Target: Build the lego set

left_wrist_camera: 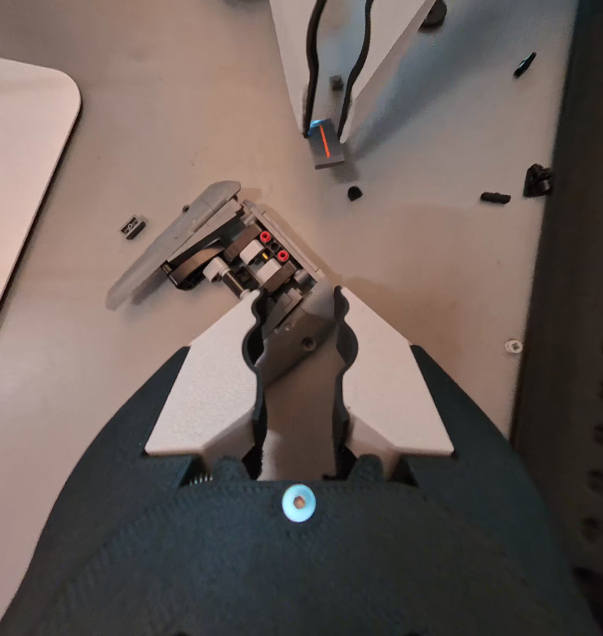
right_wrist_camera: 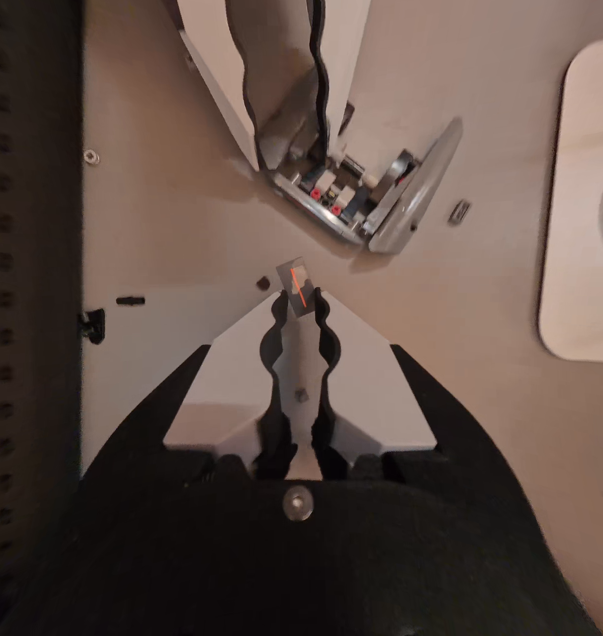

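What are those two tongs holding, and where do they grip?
Left tongs clamp the grey lego model by its narrow grey end. Right tongs pinch one end of a grey tile.

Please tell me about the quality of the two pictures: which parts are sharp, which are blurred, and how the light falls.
Left wrist view: warm, dim light; the grey lego assembly is fairly sharp, its long flat panel smeared; the left gripper casts soft shadows on the table. Right wrist view: more motion blur, the assembly streaked; the grey piece with an orange line in the right gripper stays readable; wide-angle bending at the edges.
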`<state>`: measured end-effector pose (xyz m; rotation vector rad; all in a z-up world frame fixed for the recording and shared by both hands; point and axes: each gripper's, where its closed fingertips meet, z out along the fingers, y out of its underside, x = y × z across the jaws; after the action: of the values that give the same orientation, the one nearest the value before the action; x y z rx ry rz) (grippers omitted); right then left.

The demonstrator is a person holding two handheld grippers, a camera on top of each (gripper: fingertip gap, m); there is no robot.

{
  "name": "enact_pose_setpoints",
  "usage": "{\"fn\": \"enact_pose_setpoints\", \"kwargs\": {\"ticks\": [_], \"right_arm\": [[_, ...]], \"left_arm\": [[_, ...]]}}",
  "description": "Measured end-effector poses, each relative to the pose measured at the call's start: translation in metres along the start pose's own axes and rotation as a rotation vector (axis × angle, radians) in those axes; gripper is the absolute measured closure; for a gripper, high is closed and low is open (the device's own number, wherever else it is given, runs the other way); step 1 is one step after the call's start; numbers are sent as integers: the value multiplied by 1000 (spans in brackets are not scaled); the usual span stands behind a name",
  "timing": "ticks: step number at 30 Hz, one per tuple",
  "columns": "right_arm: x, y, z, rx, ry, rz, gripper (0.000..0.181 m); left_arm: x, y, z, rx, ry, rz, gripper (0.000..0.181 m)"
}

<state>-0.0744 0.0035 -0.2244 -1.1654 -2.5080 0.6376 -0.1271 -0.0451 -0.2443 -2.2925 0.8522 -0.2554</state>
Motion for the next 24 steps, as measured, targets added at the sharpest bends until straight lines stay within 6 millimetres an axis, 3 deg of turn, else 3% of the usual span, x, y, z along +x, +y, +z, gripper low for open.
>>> {"fn": "enact_pose_setpoints", "kwargs": {"ticks": [6, 8, 11, 14, 20, 24], "right_arm": [[10, -29, 13, 24, 26, -131, 168], [14, -38, 13, 21, 38, -173, 181], [16, -50, 17, 12, 13, -212, 181], [15, -46, 22, -37, -27, -208, 181], [-28, -29, 38, -106, -235, -205, 156], [-43, -28, 51, -136, -280, -209, 153]], "left_arm": [[-4, 7, -4, -16, -15, 2, 146], [-7, 9, -5, -24, -30, 5, 146], [-8, 11, -7, -26, -36, 2, 147], [-9, 13, -9, -20, -35, -6, 146], [-12, 17, -11, -31, -44, -12, 146], [-14, 20, -14, -35, -54, -25, 146]]}}
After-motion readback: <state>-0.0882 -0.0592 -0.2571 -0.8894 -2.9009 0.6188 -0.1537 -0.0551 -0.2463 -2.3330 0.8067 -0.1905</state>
